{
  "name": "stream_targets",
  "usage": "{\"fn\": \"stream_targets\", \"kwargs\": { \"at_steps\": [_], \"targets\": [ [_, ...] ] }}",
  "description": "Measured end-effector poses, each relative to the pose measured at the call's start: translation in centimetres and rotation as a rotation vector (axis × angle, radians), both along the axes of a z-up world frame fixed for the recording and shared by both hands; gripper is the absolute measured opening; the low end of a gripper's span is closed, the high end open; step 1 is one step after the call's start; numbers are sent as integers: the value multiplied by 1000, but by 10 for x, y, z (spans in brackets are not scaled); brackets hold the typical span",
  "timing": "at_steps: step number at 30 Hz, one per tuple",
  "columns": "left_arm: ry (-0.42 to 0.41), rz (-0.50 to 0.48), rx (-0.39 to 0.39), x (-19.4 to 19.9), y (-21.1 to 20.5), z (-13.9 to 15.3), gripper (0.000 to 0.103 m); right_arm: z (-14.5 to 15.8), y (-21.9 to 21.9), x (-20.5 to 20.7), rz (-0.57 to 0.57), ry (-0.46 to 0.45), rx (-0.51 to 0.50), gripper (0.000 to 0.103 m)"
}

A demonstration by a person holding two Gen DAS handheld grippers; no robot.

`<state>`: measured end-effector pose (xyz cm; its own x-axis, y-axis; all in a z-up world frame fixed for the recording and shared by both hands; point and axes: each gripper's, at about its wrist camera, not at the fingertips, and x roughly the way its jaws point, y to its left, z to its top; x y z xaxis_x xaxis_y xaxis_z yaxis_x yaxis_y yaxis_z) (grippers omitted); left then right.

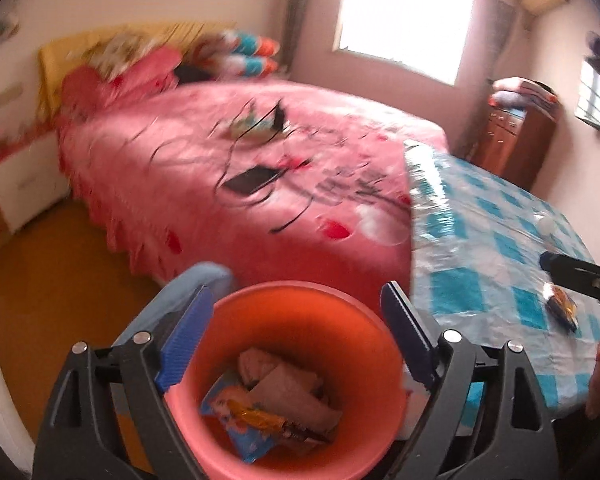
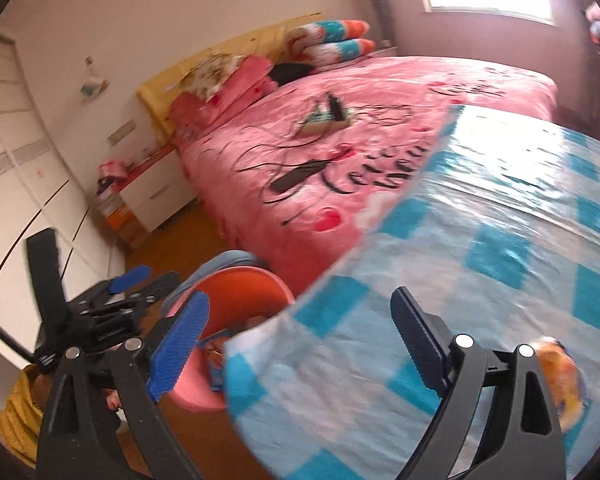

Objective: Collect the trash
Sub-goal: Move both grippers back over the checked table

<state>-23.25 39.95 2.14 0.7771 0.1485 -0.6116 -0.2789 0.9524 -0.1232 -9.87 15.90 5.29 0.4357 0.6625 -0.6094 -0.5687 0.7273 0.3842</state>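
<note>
A pink bucket [image 1: 352, 320] stands on the floor beside the table and holds several wrappers [image 1: 260, 412]. My left gripper [image 1: 300, 344] is open right above its mouth, empty. The bucket also shows in the right wrist view [image 2: 252, 280], half hidden by the table edge. An orange snack wrapper [image 1: 562, 306] lies on the blue-checked tablecloth [image 1: 500, 240]; it also shows in the right wrist view [image 2: 562, 384], behind the right finger. My right gripper [image 2: 300, 344] is open and empty over the table's left edge. The left gripper [image 2: 112, 300] appears at the left there.
A bed with a pink cover [image 1: 240, 160] fills the middle, with a phone [image 1: 248, 180] and cables on it. A white nightstand [image 1: 24, 184] stands at the left, a brown cabinet [image 1: 516, 136] at the right. The floor [image 1: 52, 280] is orange-brown.
</note>
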Motion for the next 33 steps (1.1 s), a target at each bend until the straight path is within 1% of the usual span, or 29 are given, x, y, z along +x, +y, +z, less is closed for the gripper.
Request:
{"fn": "stream_targets", "kwargs": {
  "at_steps": [5, 12, 17, 23, 28, 33],
  "targets": [
    [6, -80, 2, 16, -33, 11, 86, -11, -33, 0, -59, 22, 28, 91],
    [46, -105, -51, 37, -61, 21, 86, -11, -69, -5, -108, -13, 35, 91],
    [99, -143, -86, 52, -82, 21, 86, -11, -90, -6, -133, -22, 46, 93],
    [121, -200, -80, 64, -114, 22, 86, -7, -115, -3, -173, -26, 63, 94],
    [140, -245, -106, 77, -139, 22, 86, -6, -141, 0, -217, -21, 73, 94],
    [145, -296, -94, 88, -167, 24, 86, -6, -165, 0, -260, -17, 95, 94]
  ]
}}
